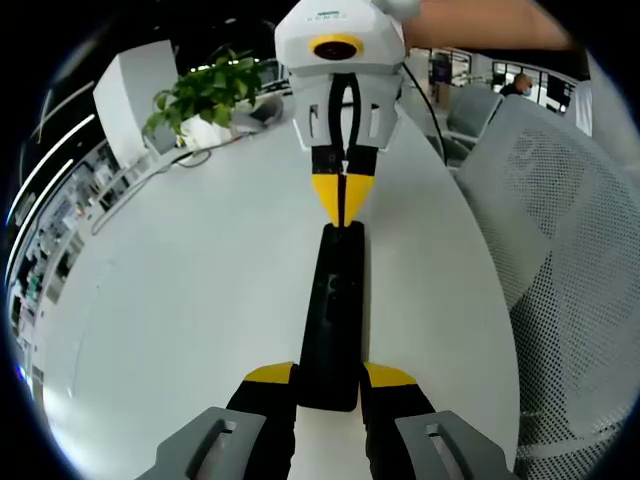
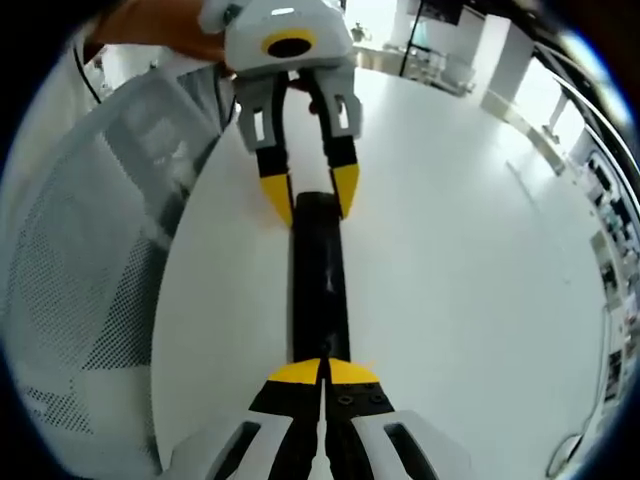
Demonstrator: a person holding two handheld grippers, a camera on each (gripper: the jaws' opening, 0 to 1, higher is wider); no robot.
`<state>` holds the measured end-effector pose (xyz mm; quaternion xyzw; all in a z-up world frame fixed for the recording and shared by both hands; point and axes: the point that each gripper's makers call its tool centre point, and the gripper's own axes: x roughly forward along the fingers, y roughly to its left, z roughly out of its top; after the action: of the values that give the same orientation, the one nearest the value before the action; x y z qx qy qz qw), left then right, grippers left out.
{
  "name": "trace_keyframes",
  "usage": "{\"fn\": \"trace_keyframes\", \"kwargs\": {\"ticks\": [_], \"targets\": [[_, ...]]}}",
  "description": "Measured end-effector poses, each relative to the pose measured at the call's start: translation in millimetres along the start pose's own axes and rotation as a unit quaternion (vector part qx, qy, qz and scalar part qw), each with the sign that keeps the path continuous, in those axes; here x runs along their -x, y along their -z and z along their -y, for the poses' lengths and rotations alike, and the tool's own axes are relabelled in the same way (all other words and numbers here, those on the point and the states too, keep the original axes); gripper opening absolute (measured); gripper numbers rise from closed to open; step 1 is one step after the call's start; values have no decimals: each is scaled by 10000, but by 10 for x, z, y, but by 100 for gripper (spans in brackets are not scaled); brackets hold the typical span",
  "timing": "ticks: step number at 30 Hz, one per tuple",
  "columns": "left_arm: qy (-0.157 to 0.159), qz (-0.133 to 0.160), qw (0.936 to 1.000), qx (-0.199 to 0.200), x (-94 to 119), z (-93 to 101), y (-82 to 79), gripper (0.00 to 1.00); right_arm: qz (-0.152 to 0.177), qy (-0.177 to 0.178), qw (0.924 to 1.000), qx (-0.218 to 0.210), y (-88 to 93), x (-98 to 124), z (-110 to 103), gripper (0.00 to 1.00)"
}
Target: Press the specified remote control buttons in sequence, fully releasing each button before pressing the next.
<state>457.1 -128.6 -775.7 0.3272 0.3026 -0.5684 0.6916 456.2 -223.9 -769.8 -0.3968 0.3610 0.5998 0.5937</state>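
1. The black remote control [image 1: 334, 318] lies lengthwise on the white table [image 1: 190, 290], between the two grippers; in the right gripper view the same remote control [image 2: 319, 285] runs from one gripper to the other. Its buttons are too dark to make out.
2. The left gripper [image 1: 331, 379] has its yellow-tipped jaws on either side of the near end of the remote, closed against its sides and holding it. In the right gripper view this gripper [image 2: 311, 195] comes in from the top, its two tips straddling the far end of the remote.
3. The right gripper [image 2: 322, 372] has its jaws pressed together, yellow tips meeting in one point at the near end of the remote. In the left gripper view it [image 1: 342, 195] comes down from the top, its joined tips at the far end of the remote; whether they press on the surface or sit just above it, I cannot tell.
4. A person's hand and forearm show above the gripper body at the top of each view.
5. A white mesh chair [image 1: 570, 250] stands just beside the table edge; it appears again in the right gripper view [image 2: 95, 250].
6. A leafy green potted plant [image 1: 205, 95] stands at the far side of the table, with a cable on the tabletop near it.
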Motion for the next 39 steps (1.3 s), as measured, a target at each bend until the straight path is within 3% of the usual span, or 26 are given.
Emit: {"fn": "trace_keyframes", "kwargs": {"ticks": [39], "targets": [[3, 20, 10000, -9, 2, -5, 8, 24, 160, 12, 9999, 3, -112, 47, 20, 0]]}}
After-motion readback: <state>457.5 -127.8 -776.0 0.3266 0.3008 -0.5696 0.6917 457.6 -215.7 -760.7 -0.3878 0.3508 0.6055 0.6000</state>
